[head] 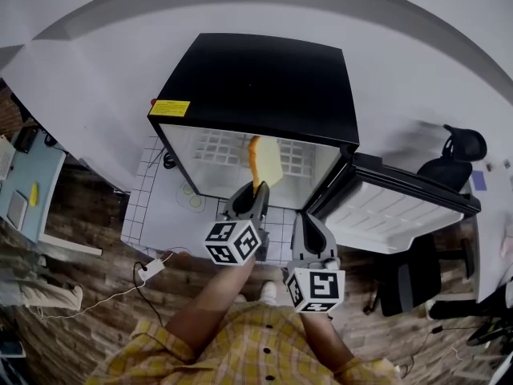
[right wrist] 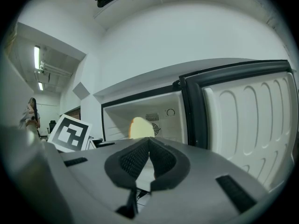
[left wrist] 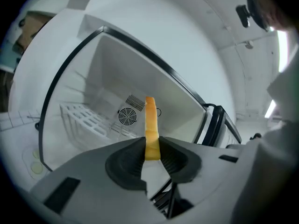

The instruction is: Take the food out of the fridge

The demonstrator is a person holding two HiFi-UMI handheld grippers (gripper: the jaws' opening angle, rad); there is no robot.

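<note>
1. Left tool (left wrist: 152,147): clamped on one edge of the thin, orange-crusted bread slice (left wrist: 150,118), which sits at the mouth of the black, white-lined fridge (head: 264,79).
2. Handling, likely: light, soft, easily crushed. Pinch gently near the crust.
3. Right tool (right wrist: 148,146): closed, empty.
4. Surroundings: white wire shelf (left wrist: 86,120) behind the slice; open door (head: 401,211) on your right, so steer clear of it.

Bread (head: 264,160) bottom behind left tool (head: 256,189)

A yellow checked, dark-buttoned shirt (head: 240,345) is worn; the grey left gripper (head: 256,192) and right gripper (head: 309,221) are topped by black-and-white marker cubes (head: 232,242).
</note>
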